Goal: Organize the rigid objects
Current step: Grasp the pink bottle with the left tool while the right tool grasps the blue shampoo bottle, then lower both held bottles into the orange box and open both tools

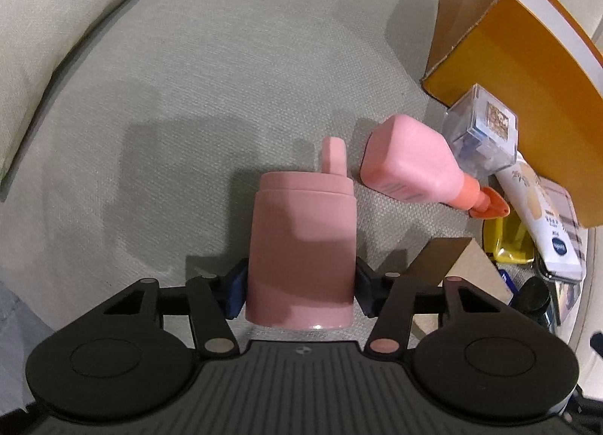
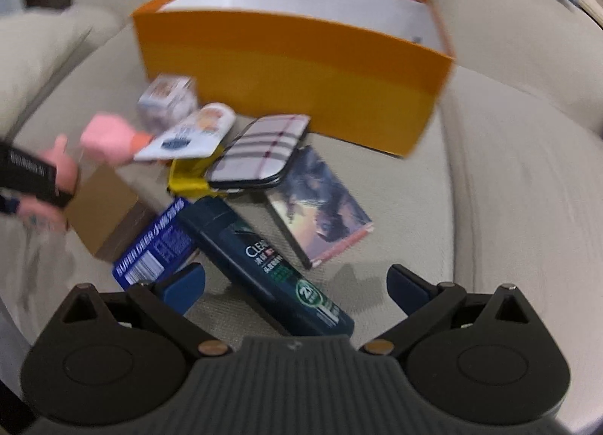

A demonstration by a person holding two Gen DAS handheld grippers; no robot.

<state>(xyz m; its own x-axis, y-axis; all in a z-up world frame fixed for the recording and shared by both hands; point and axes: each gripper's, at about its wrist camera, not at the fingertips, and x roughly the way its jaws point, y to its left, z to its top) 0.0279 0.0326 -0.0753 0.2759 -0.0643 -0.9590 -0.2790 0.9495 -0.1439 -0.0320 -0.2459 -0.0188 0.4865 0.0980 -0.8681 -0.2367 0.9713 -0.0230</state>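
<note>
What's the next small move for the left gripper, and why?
Probably lift: the left gripper has its jaws pressed on both sides of the pink cup, which sits on the sofa cushion. Then carry it toward the open orange box.

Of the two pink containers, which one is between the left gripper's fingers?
The matte pink cup with the spout lid; the left gripper pads press its sides. The pink pump bottle lies apart, untouched.

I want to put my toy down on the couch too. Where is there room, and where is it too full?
Bare cushion lies left of the pink cup and behind it, up to the backrest. More lies right of the book, beside the orange box. In front of the box it is crowded: shampoo, plaid case and tube overlap.
</note>
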